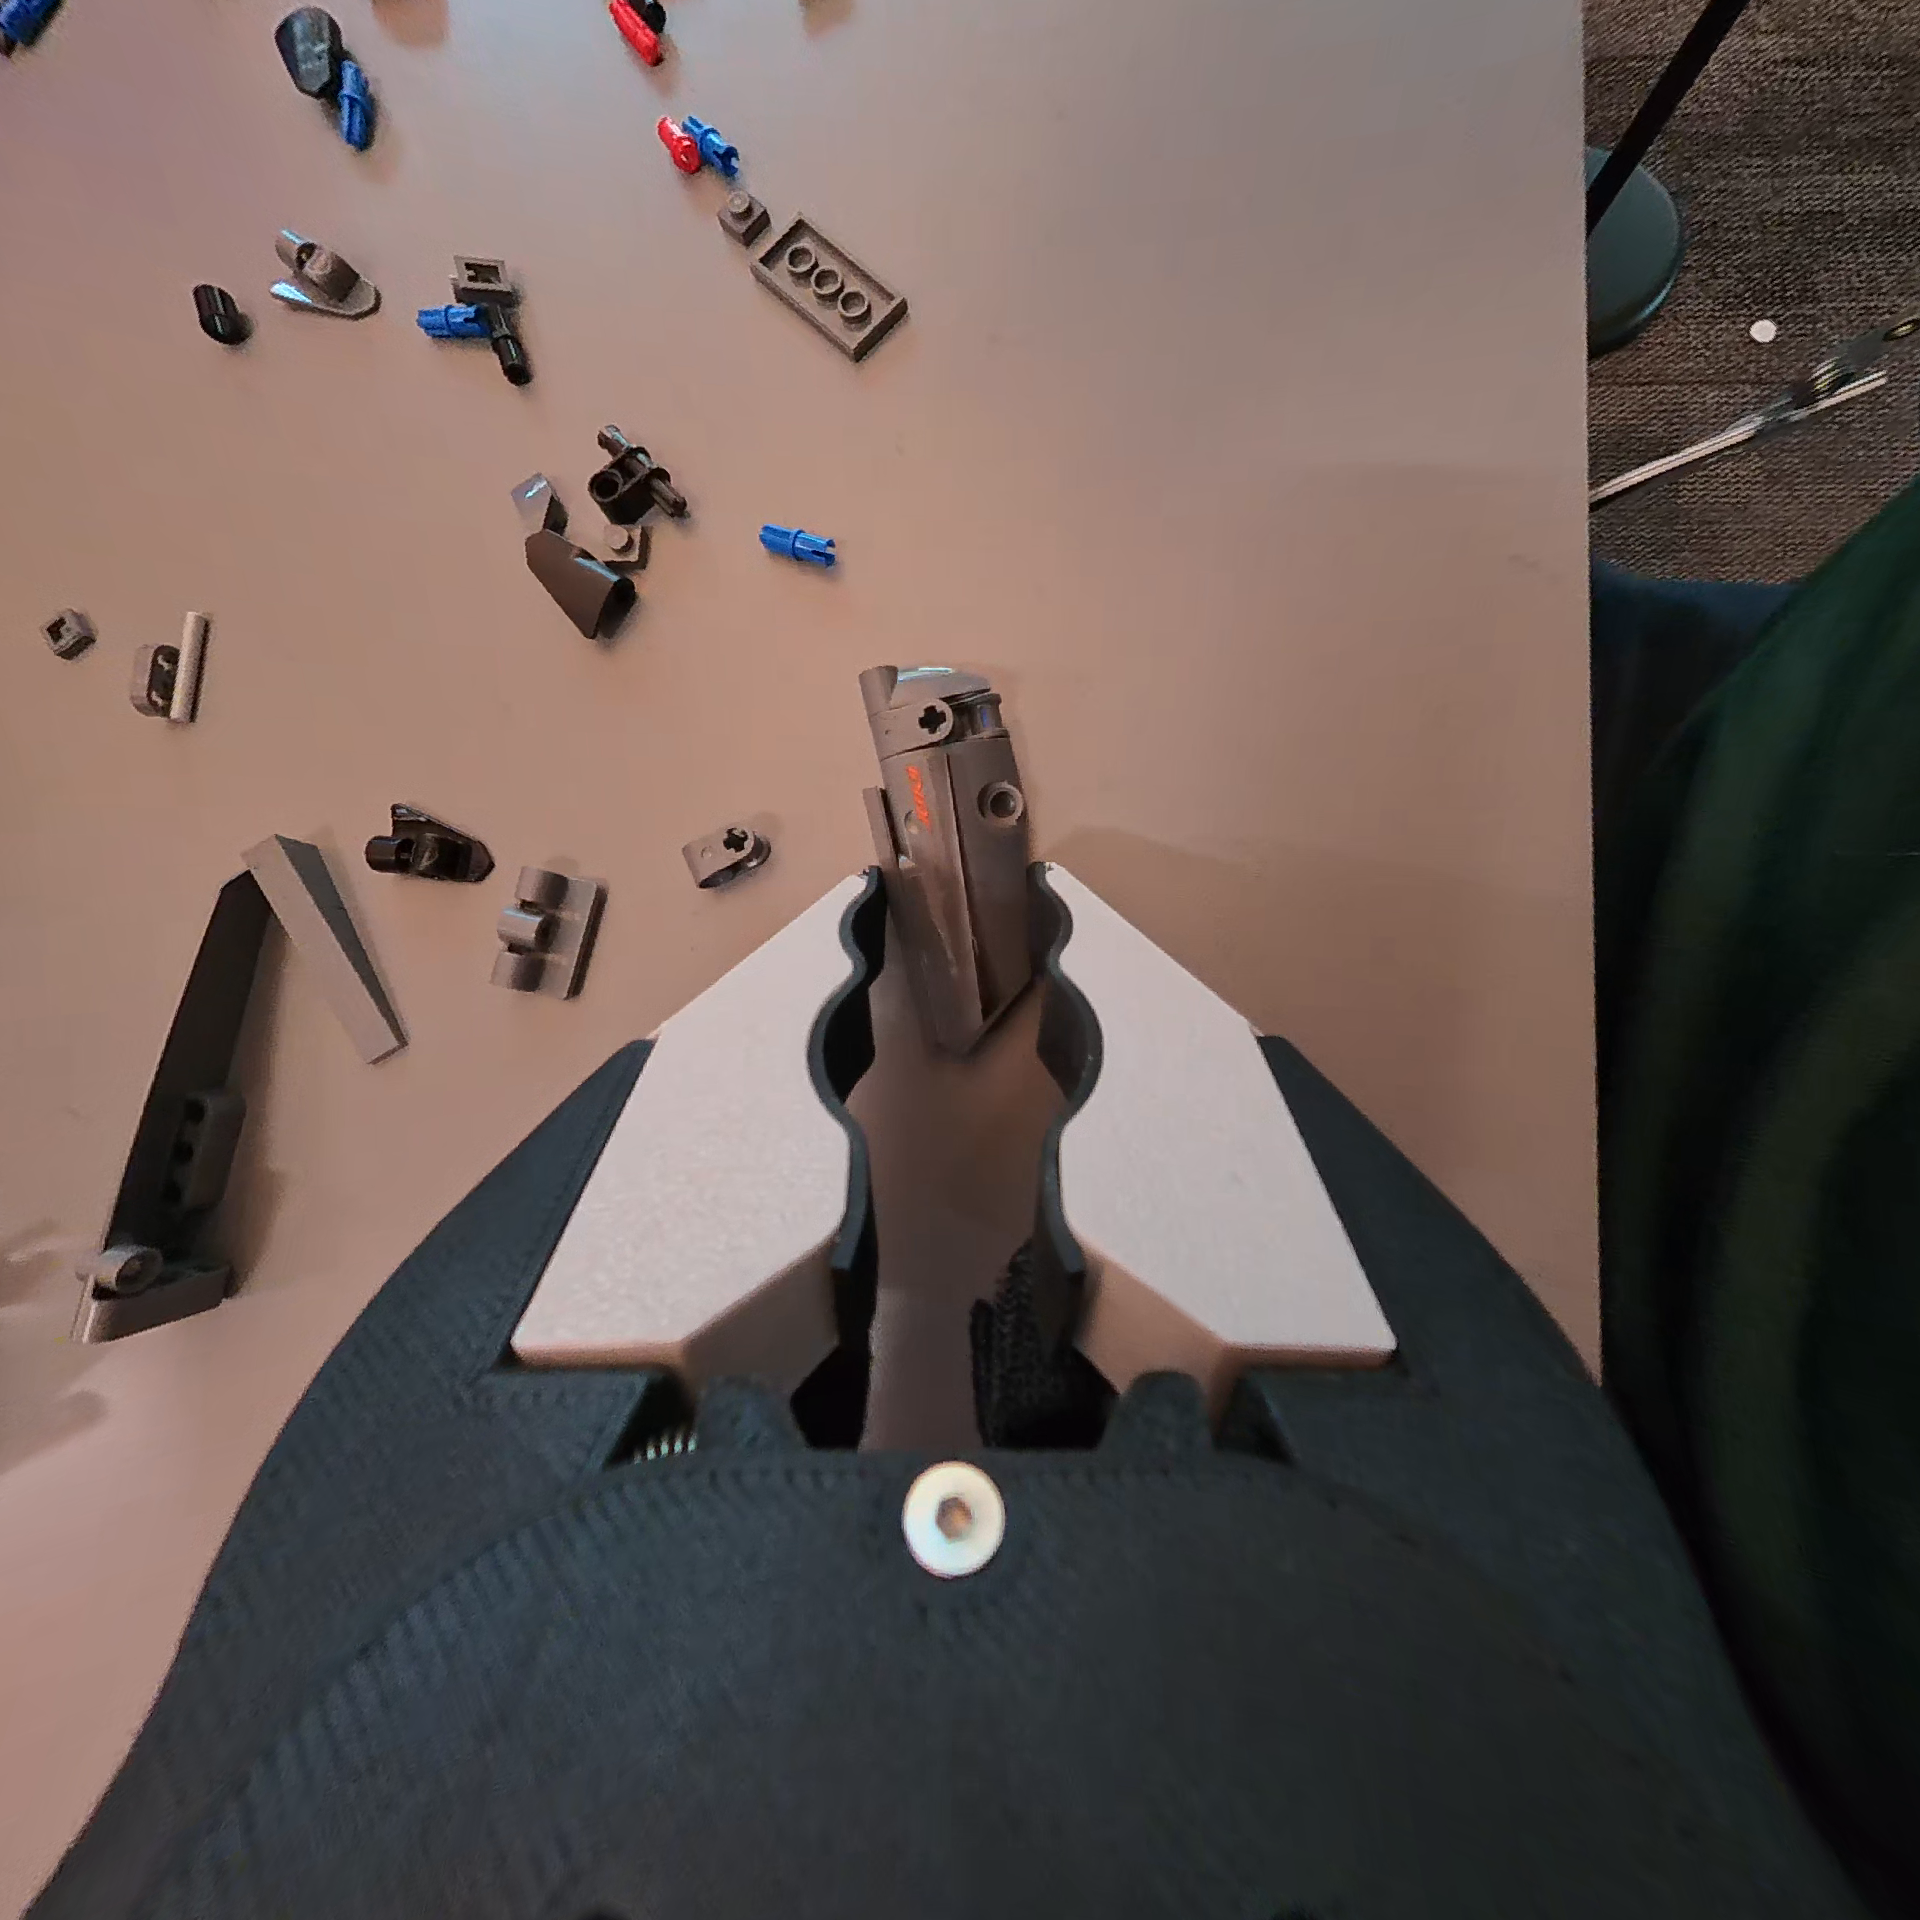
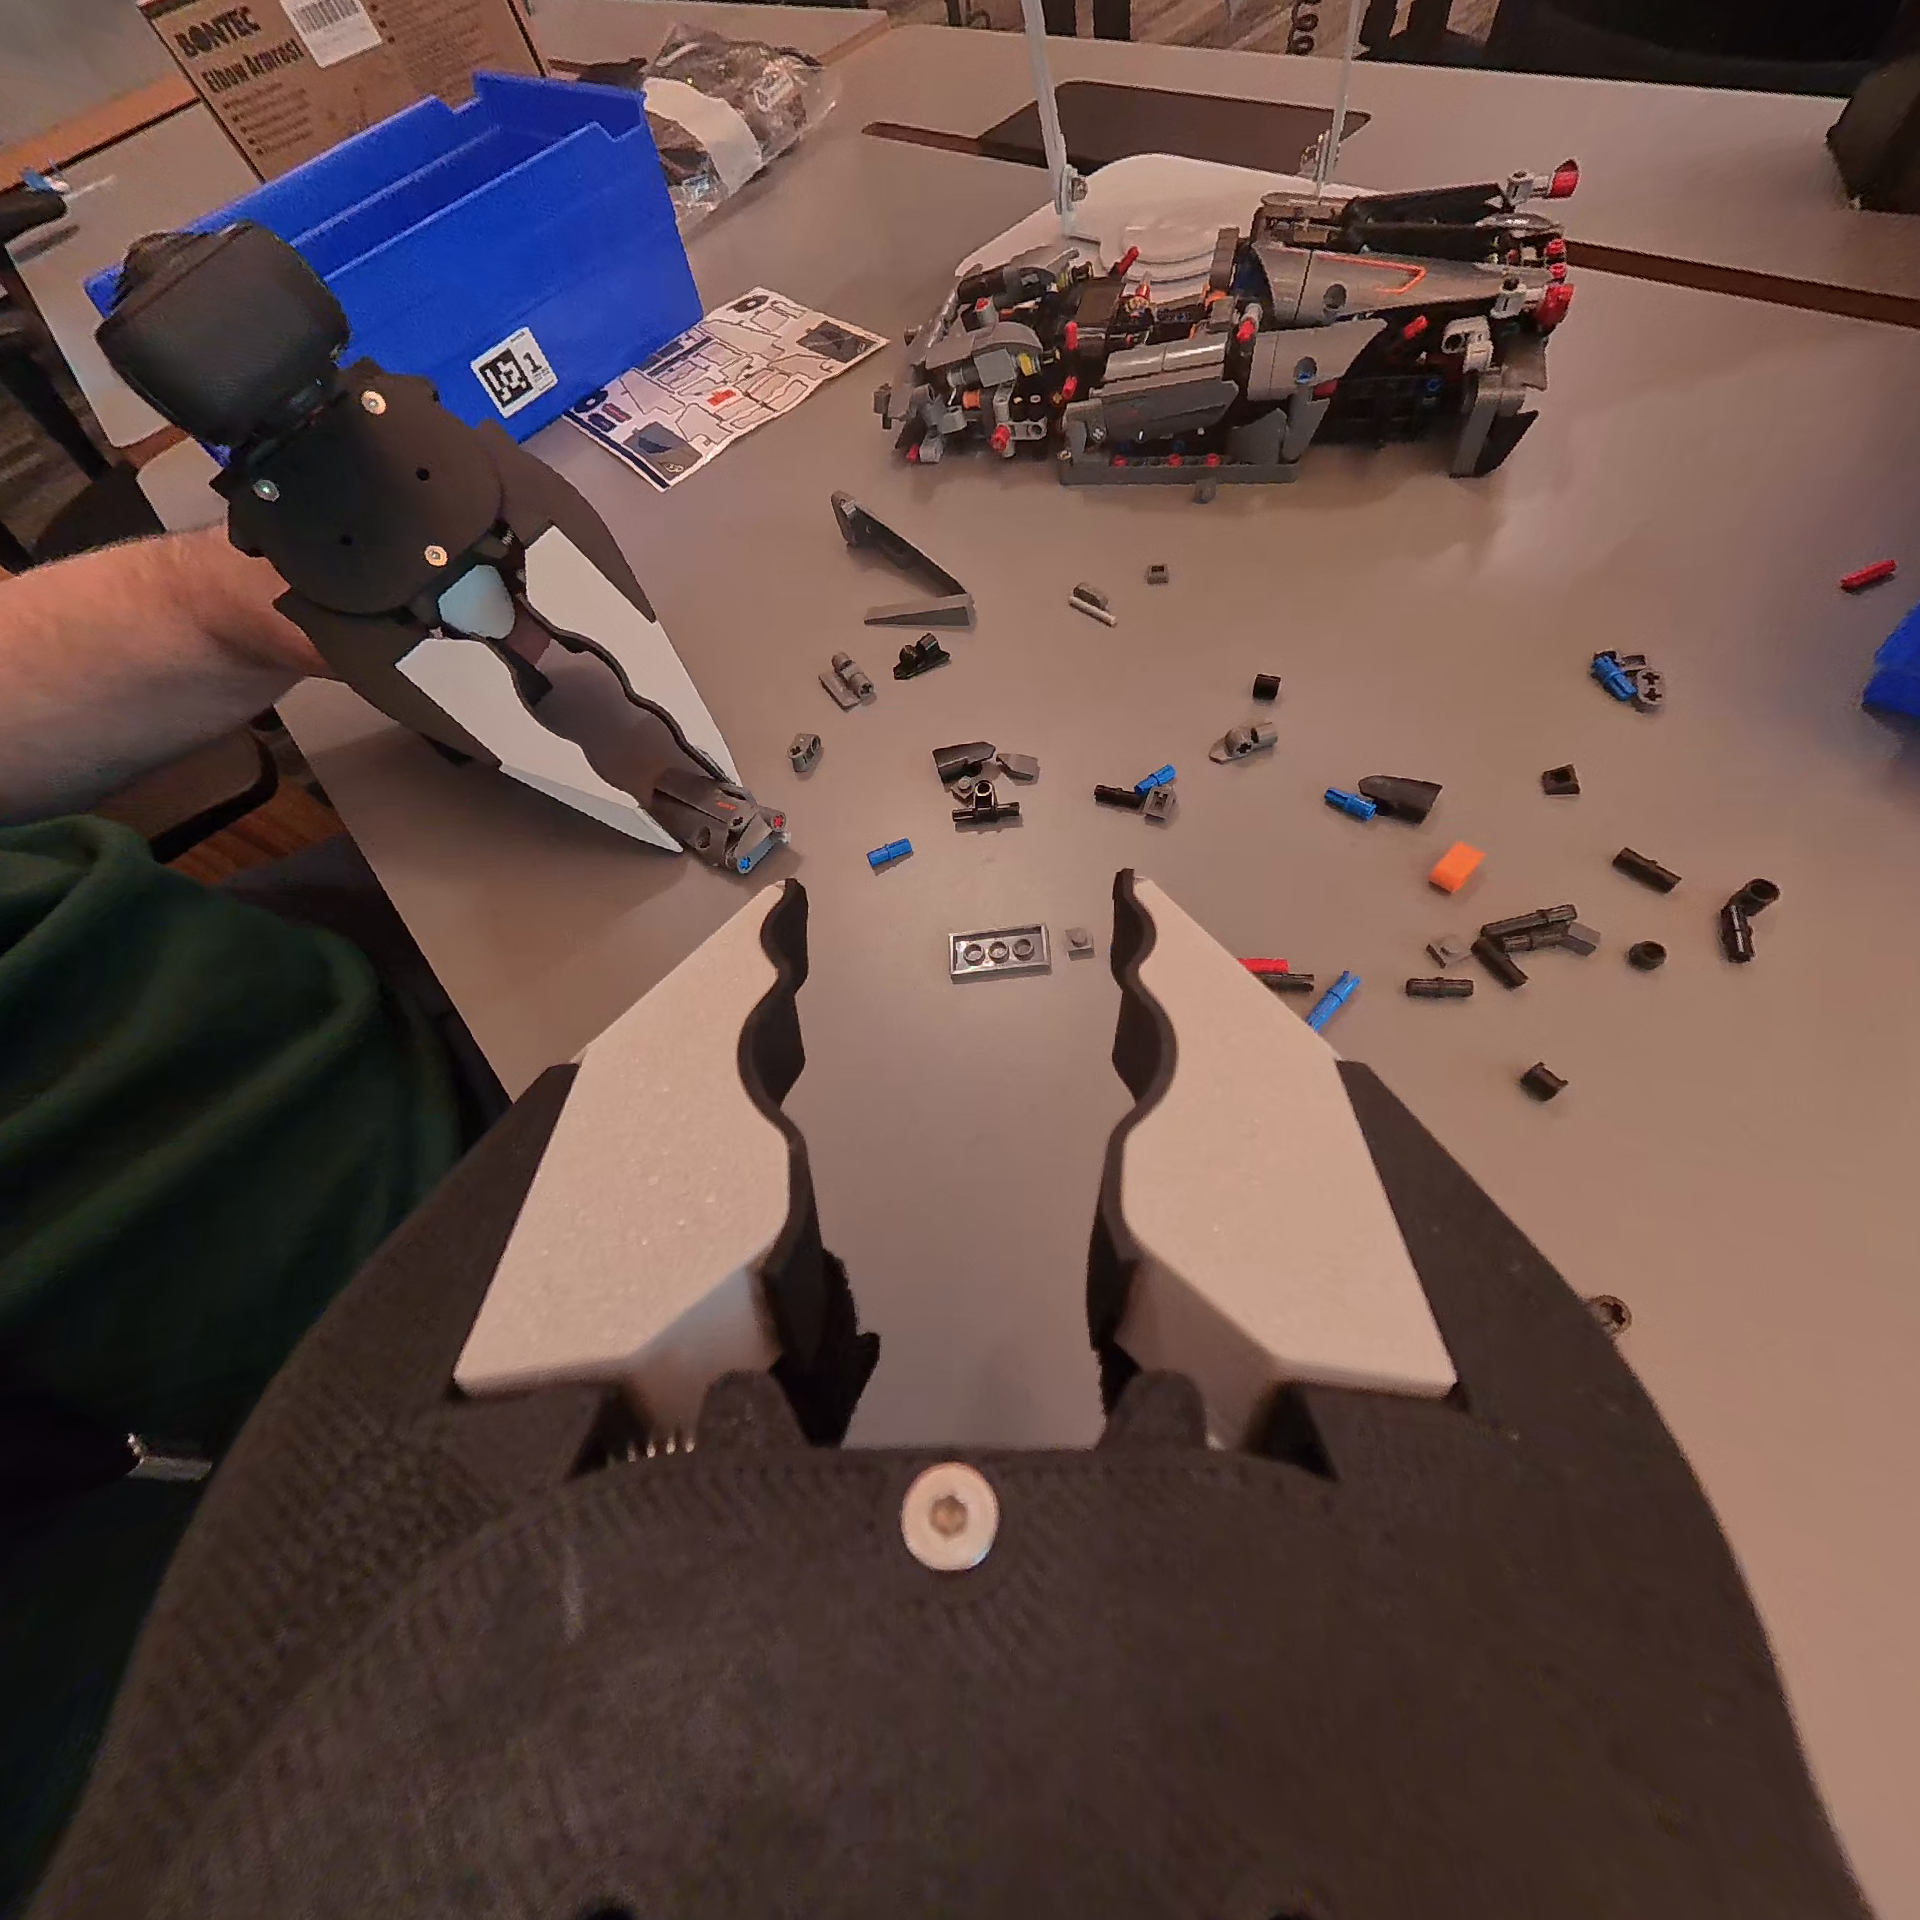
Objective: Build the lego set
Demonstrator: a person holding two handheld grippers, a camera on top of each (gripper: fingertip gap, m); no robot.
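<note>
Currently, left gripper was clamped on a small grey sub-assembly, tip resting on the table near its edge. Just right of that lay a loose blue pin, then the right gripper, fingers spread and empty, hovering over a grey three-hole plate. Farther right sat the part-built model and scattered pieces. Looked like a part-fetch step; next move likely needed the right one to pick a small piece and mate it to the held sub-assembly.
</note>
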